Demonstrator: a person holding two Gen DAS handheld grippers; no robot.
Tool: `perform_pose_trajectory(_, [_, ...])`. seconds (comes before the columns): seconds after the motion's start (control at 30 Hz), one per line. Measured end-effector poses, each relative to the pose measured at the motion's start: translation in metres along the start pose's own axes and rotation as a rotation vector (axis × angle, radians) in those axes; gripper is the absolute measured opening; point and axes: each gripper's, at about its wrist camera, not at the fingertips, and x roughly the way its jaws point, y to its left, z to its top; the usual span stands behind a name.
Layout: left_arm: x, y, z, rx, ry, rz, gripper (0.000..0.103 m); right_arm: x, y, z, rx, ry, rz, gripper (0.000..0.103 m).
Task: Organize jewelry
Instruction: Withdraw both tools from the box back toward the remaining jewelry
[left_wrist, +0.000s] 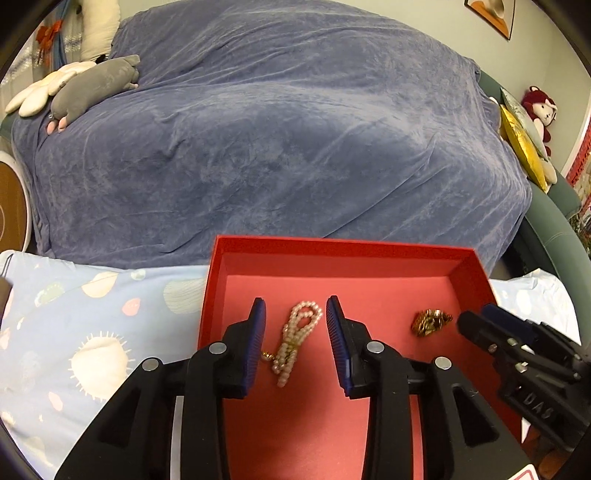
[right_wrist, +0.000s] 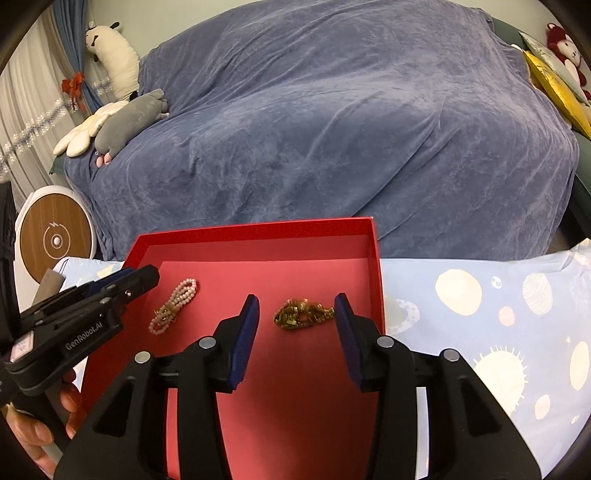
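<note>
We see left gripper (left_wrist: 295, 314) released around pearl strand (left_wrist: 295, 339); right gripper (right_wrist: 297, 308) released around gold chain (right_wrist: 303, 315), 3 o'clock of pearls, inside red box (left_wrist: 332, 247).

Matt red cardboard tray (left_wrist: 476, 273); glossy pearl bead strand (left_wrist: 295, 341); shiny gold metal chain (right_wrist: 303, 315); printed cotton cloth (right_wrist: 480, 314) beneath; plush blue velvet cover (left_wrist: 280, 140); matt black plastic grippers, ribbed blue pads (left_wrist: 334, 328)

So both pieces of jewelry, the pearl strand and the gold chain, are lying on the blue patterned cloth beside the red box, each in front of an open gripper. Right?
Not quite. The pearl strand and the gold chain lie inside the red box, on its floor, not on the blue patterned cloth. Both wrist views show this. The rest holds: the left gripper and the right gripper stand open, touching neither piece.
</note>
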Motion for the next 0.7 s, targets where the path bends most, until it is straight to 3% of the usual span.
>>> perform_pose_trajectory(0.27, [-0.011, 0.009, -0.011, -0.032, 0.017, -0.025, 0.032, -0.020, -0.004, -0.019, 0.034, 0.001, -0.005, 0.041])
perform_pose_trajectory(0.47, [-0.065, 0.005, -0.024, -0.012, -0.040, -0.032, 0.032, -0.084, 0.006, -0.041, -0.013, -0.071, 0.003, 0.042])
perform_pose_trajectory(0.53, [-0.089, 0.003, -0.037, 0.006, -0.056, -0.024, 0.041, -0.110, 0.010, -0.056, -0.031, -0.089, 0.015, 0.051])
perform_pose_trajectory(0.6, [-0.114, 0.002, -0.055, 0.010, -0.077, -0.018, 0.065, -0.136, 0.012, -0.078, -0.043, -0.098, 0.028, 0.053])
perform_pose_trajectory(0.7, [-0.145, 0.004, -0.089, 0.016, -0.073, -0.021, 0.067, -0.168, 0.013, -0.109, -0.058, -0.102, 0.048, 0.053])
